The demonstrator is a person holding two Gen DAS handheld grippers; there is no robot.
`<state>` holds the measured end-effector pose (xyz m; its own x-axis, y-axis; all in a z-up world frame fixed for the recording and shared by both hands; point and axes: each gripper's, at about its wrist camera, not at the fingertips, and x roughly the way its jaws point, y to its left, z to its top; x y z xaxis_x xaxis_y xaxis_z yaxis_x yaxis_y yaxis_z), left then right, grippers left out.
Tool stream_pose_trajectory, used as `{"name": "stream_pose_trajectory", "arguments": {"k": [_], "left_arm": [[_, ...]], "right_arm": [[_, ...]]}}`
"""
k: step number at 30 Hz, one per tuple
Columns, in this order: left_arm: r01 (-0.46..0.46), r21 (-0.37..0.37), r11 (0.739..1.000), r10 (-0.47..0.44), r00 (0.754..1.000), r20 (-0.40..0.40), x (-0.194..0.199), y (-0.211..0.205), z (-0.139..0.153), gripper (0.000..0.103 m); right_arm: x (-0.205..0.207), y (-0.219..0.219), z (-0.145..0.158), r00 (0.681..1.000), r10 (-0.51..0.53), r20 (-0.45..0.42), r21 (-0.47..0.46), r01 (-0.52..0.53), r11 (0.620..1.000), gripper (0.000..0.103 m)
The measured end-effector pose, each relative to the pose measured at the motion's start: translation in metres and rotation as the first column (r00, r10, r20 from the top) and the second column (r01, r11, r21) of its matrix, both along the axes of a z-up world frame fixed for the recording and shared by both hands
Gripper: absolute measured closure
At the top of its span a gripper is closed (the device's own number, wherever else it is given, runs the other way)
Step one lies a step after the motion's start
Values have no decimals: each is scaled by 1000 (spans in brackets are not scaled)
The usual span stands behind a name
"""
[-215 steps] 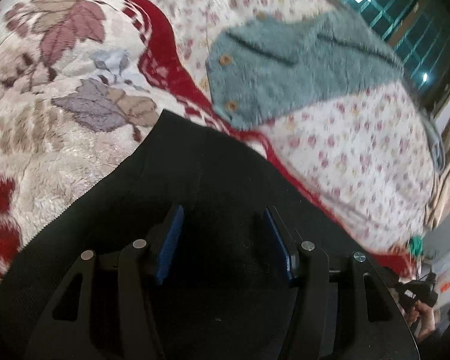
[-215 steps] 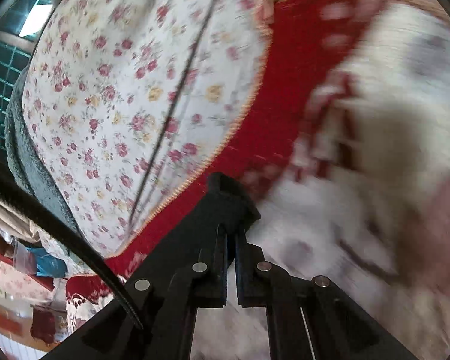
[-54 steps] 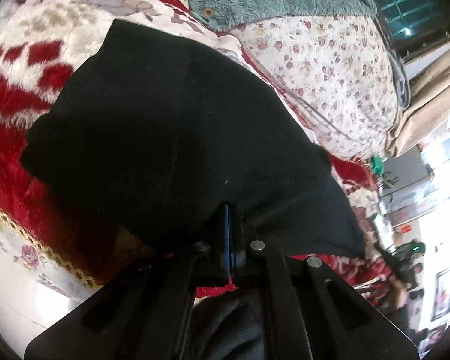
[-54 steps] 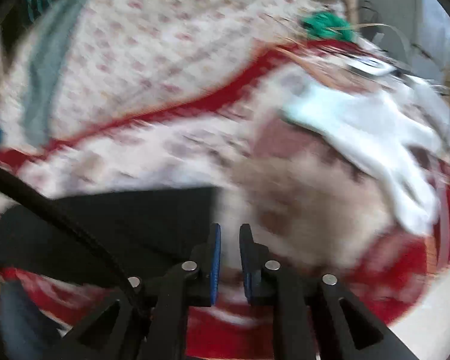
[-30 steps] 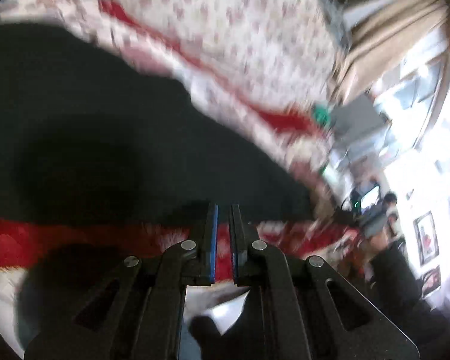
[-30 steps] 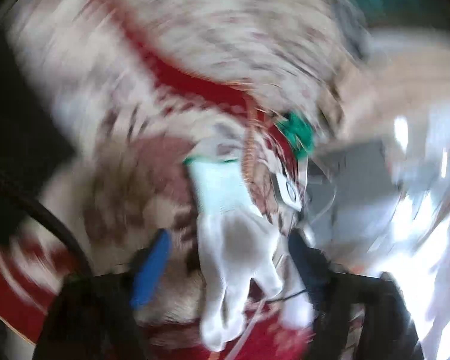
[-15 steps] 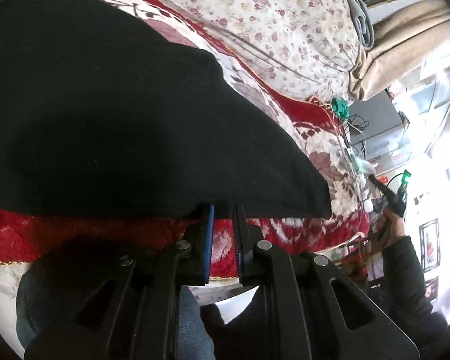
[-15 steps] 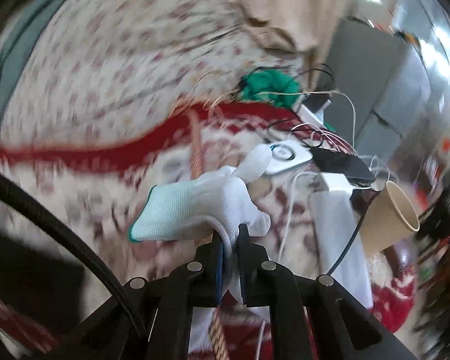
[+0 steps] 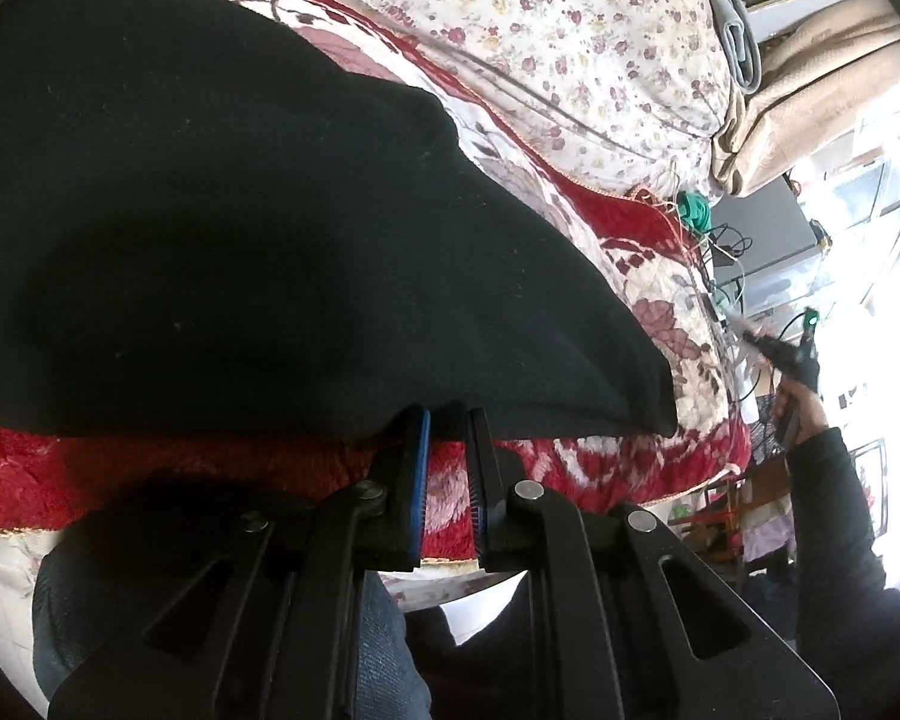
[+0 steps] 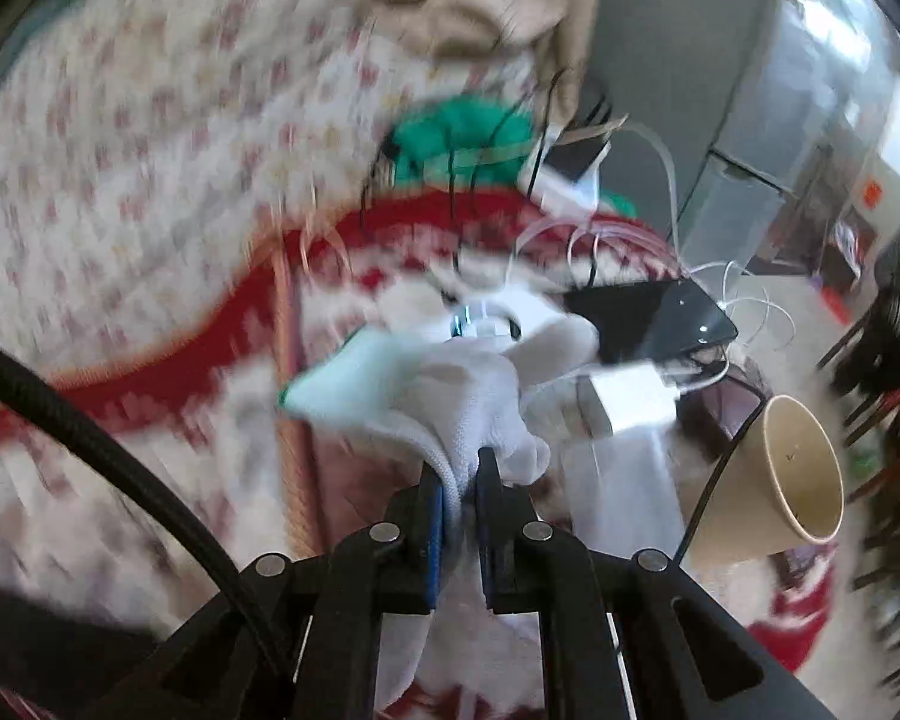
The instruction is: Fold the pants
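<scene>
The black pants (image 9: 258, 228) lie folded on the red and cream floral blanket (image 9: 660, 294), filling most of the left wrist view. My left gripper (image 9: 448, 420) sits at the pants' near edge with a narrow gap between its blue pads, holding nothing that I can see. My right gripper (image 10: 462, 480) is shut on a white knit glove (image 10: 462, 384) and holds it above the blanket, far from the pants. The right gripper also shows in the left wrist view (image 9: 780, 348) at the far right, in a hand.
A paper cup (image 10: 774, 480), a black phone (image 10: 648, 312), a white charger block (image 10: 630, 402) and cables lie on the blanket near the glove. A green bundle (image 10: 468, 138) and a floral duvet (image 9: 570, 30) lie beyond. My jeans-clad leg (image 9: 384, 648) is below the bed edge.
The right gripper swung away from the pants, closed on the white glove and now lifts it. The left gripper let go of the pants' edge and drew back slightly.
</scene>
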<state>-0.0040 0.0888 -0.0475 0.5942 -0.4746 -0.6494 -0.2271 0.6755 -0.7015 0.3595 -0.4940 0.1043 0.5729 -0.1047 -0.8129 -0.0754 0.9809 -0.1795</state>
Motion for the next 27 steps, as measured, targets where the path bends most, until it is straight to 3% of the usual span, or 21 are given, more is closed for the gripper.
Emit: {"name": "stream_pose_trajectory", "arguments": {"k": [2,4,7,8,9,13,16,18,20,23,24,26,27], "left_arm": [[-3,-11,1000,3,1000,-2,0,1,-1,93],[-2,-14,1000,2,1000,-2,0,2,-1,93],[-2,-16,1000,2,1000,0,-1,3,-1,93],[-2,-17,1000,2,1000,1,-1,3,-2,93],[-2,-19,1000,2,1000,4,-2,4,-2,93],[-4,-27,1000,4,1000,17,-4,5,-1,92],[-2,-37,999,4,999,38,-6,7,0,86],[7,-39,999,-5,998,58,-8,5,3,75],[20,-32,999,-18,997,79,-9,2,7,64],[30,-8,1000,-29,993,113,-14,-1,14,49],[25,1,1000,-25,992,121,-15,-2,15,47],[11,19,1000,-14,992,126,-19,-1,17,47],[7,25,1000,-10,992,127,-20,-1,17,47]], "right_arm": [[1,-1,-20,994,29,-106,-35,-33,999,93],[-9,-1,-30,991,42,-131,-80,-53,995,88],[-29,-9,-26,994,30,-102,-37,-34,999,60],[-35,-11,-23,996,31,-82,-26,-34,999,44],[-43,-12,-18,998,33,-58,-20,-35,999,37],[-72,-11,4,998,52,-31,21,-51,998,37],[-104,-1,29,997,60,50,6,-61,998,37],[-134,12,47,985,80,155,36,-87,996,37],[-159,24,53,970,109,217,142,-142,980,36],[-190,42,25,962,164,217,417,-243,876,30],[-195,50,-2,972,174,155,533,-231,814,30],[-197,55,-44,988,147,45,643,-141,753,32],[-201,54,-77,994,100,-40,715,-41,698,35]]}}
